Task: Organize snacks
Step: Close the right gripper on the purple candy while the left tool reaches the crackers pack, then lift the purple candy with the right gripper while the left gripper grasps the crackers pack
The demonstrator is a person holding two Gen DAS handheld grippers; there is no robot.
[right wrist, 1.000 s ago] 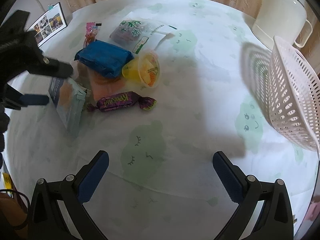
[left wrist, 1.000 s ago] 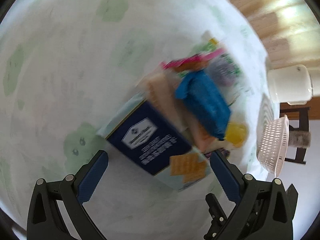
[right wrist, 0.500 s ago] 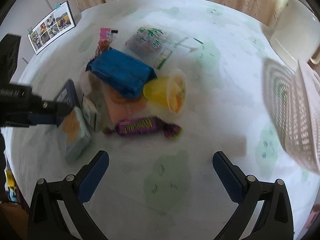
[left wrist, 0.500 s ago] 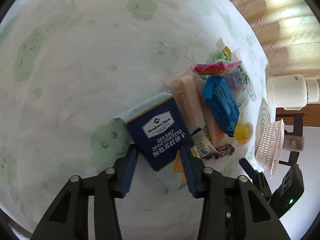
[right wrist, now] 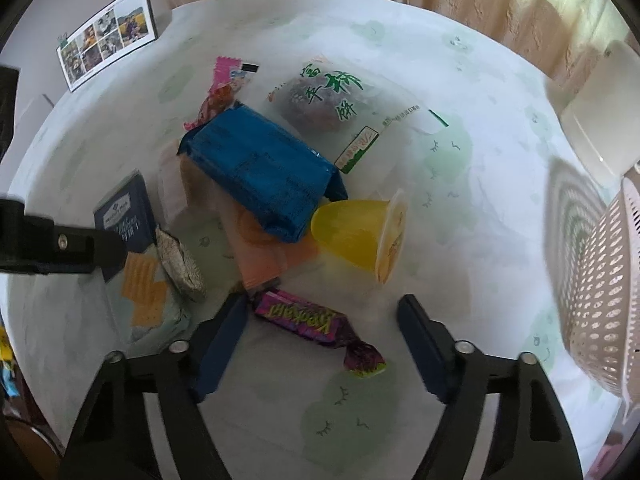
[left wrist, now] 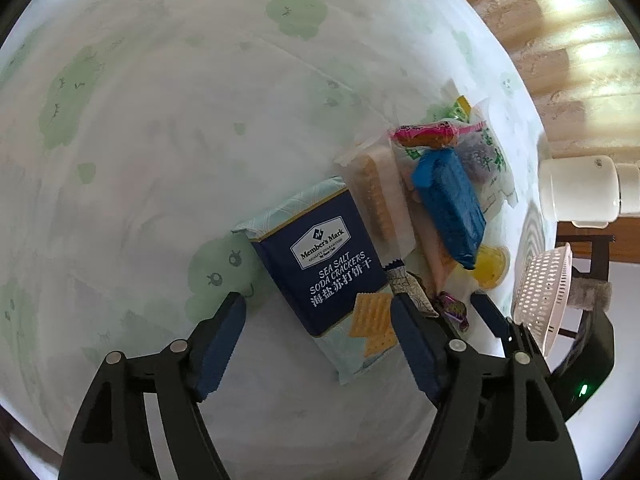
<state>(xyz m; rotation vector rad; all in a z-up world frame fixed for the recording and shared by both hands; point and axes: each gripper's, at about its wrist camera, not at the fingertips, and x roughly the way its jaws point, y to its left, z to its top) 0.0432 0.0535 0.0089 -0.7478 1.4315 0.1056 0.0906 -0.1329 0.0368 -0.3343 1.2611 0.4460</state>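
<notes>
Left gripper point(left wrist: 318, 314) points down at the table, jaws opening, nothing clamped: the navy soda cracker pack point(left wrist: 320, 260) lies between the pads, the right pad right at its edge, the left pad well clear. Right gripper point(right wrist: 322, 318) is closing, pads not yet pressing; the purple wrapped candy point(right wrist: 316, 320) lies slantwise between them, nearer the left pad.

From the right wrist the pile reads plainly: a small silver packet point(right wrist: 178, 258) against the cracker pack, a blue packet point(right wrist: 260, 174) stacked over an orange wrapper point(right wrist: 264, 256), a yellow jelly cup point(right wrist: 356, 236) tipped on its side touching the blue packet, a pink sachet point(right wrist: 222, 86) and a clear bag with green characters point(right wrist: 332, 98) toward the far edge. Only this view catches the photo calendar point(right wrist: 106, 36) at the far left edge.

The left wrist alone shows the cracker pack's printed front and a clear sleeve of biscuits point(left wrist: 376, 196). The white perforated basket point(right wrist: 592, 280) stands by the right edge of the cloud-print tablecloth point(left wrist: 160, 120).
</notes>
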